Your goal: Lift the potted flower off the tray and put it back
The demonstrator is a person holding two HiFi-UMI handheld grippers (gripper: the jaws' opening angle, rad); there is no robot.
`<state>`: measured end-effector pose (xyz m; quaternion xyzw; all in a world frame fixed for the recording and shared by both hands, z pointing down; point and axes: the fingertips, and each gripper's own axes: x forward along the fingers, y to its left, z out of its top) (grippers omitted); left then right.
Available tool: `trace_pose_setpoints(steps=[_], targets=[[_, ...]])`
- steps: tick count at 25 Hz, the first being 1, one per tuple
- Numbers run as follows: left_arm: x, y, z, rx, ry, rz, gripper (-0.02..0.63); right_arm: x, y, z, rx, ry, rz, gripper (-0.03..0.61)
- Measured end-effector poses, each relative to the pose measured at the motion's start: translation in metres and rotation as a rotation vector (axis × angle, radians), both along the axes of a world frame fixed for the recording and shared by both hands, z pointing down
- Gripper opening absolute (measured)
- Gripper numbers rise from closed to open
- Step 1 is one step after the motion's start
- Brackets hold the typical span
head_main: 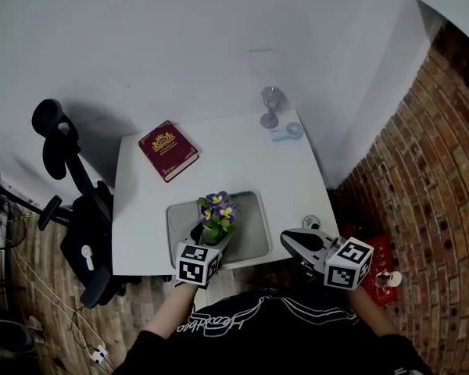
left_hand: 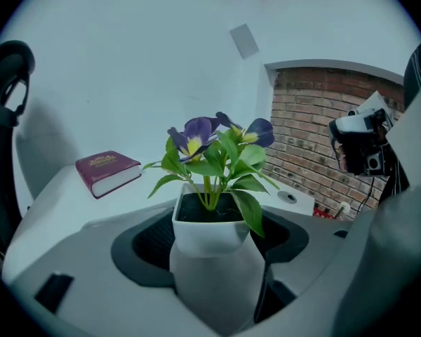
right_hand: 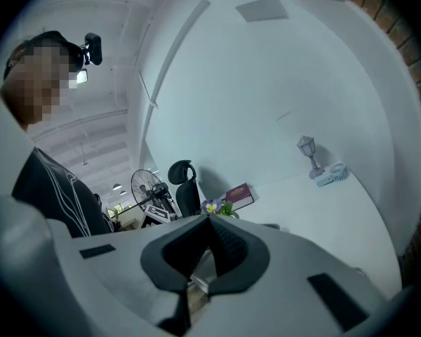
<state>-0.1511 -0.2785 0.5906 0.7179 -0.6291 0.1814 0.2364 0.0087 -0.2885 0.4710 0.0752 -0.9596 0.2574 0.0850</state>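
The left hand-held gripper (head_main: 211, 241) clamped the white pot of the potted flower (head_main: 216, 214) over the tray (head_main: 255, 226) at the table's (head_main: 227, 158) 6 o'clock edge. The right hand-held gripper (head_main: 290, 241), jaws together and empty, hovered at the tray's 3 o'clock. A red book (head_main: 168, 150) lay at 11 o'clock.

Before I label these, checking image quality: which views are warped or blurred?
Head view: brick wall bows, fisheye. Left gripper view: dark round vignette, potted flower sharp. Right gripper view: same vignette, mosaic patch laid over top left.
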Motion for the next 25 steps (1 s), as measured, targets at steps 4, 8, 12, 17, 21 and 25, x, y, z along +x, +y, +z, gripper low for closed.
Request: trace_pose_setpoints(steps=[4, 8, 12, 17, 21, 25], targets=[[-0.001, -0.006, 0.015, -0.014, -0.017, -0.006, 0.35, 0.003, -0.009, 0.007, -0.002, 0.008, -0.007, -0.002], [-0.001, -0.01, 0.023, -0.011, -0.028, -0.013, 0.35, 0.005, -0.014, 0.012, -0.004, 0.016, -0.015, -0.002], [0.0, -0.01, 0.028, -0.003, -0.022, -0.02, 0.35, 0.006, -0.017, 0.009, -0.005, 0.001, -0.023, -0.002], [-0.004, -0.011, 0.031, 0.003, -0.008, -0.025, 0.351, 0.005, -0.019, 0.007, -0.003, -0.011, -0.023, -0.002], [-0.004, -0.01, 0.032, 0.007, -0.002, -0.017, 0.351, 0.004, -0.015, 0.006, -0.002, -0.017, -0.027, -0.002], [-0.005, -0.006, 0.032, 0.013, 0.012, -0.019, 0.358, 0.005, -0.01, 0.004, 0.003, -0.02, -0.026, -0.002]])
